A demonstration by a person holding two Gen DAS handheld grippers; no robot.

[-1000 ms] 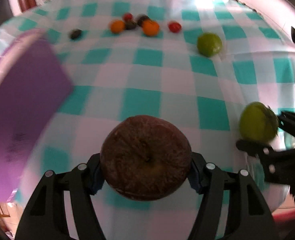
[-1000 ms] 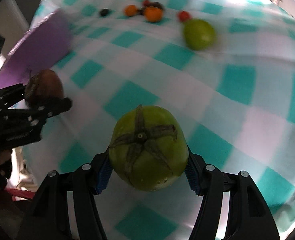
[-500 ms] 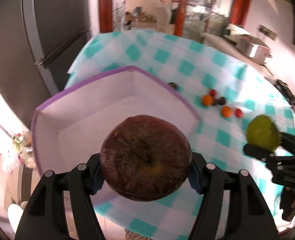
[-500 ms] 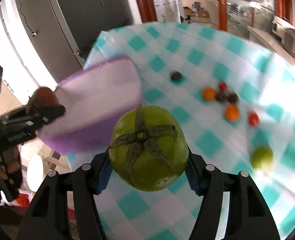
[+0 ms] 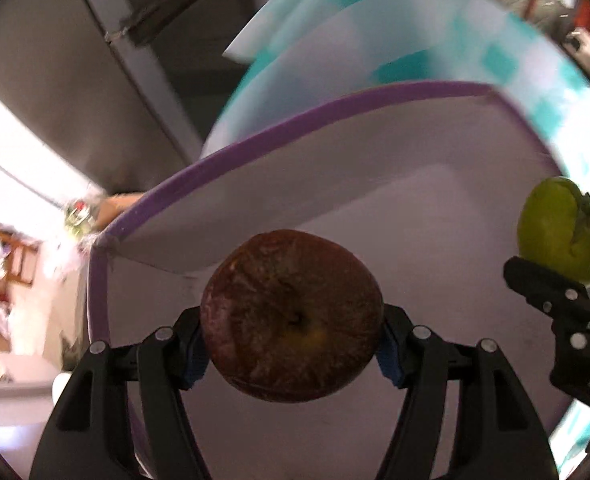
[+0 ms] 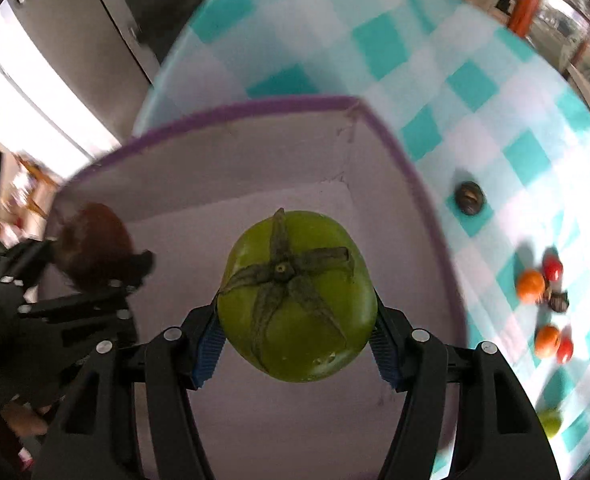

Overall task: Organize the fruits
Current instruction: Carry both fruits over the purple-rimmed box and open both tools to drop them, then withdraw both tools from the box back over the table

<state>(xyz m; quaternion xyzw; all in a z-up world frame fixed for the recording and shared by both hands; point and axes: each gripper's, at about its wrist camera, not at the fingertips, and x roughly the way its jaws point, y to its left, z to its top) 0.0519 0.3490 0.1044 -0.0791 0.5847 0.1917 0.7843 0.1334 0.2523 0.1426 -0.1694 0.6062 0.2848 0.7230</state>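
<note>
Left gripper: the black two-finger left gripper (image 5: 293,350) is clenched on a round, dark brown-red apple (image 5: 291,322), its blue-padded fingers pressing the fruit's left and right flanks; the same tool shows at the left edge of the right wrist view (image 6: 95,276).
Apple's place: held in the air above the open purple-rimmed box with a pale lilac inside (image 5: 415,208), over the box's left part; not touching the floor of the box.
Box: stands at the near left corner of the table covered in a teal-and-white checked cloth (image 6: 435,60); its purple rim (image 6: 411,184) runs along the right wall, with bare cloth just beyond it.
Right gripper: the black right gripper (image 6: 297,346) is grasping a green tomato with a dry star-shaped calyx (image 6: 297,296), calyx facing the camera, blue pads on both sides.
Tomato's place: held above the box's middle, clear of its floor; in the left wrist view it sits at the right edge (image 5: 557,230).
Loose fruit on the cloth: a small dark wrinkled fruit (image 6: 470,198) lies near the box's right wall; further right, toward the table's right edge, a cluster of small orange and red fruits (image 6: 531,286) with a dark one among them; a second orange-and-red pair (image 6: 547,340) nearer; a green round fruit (image 6: 549,422) nearest, partly cut off.
</note>
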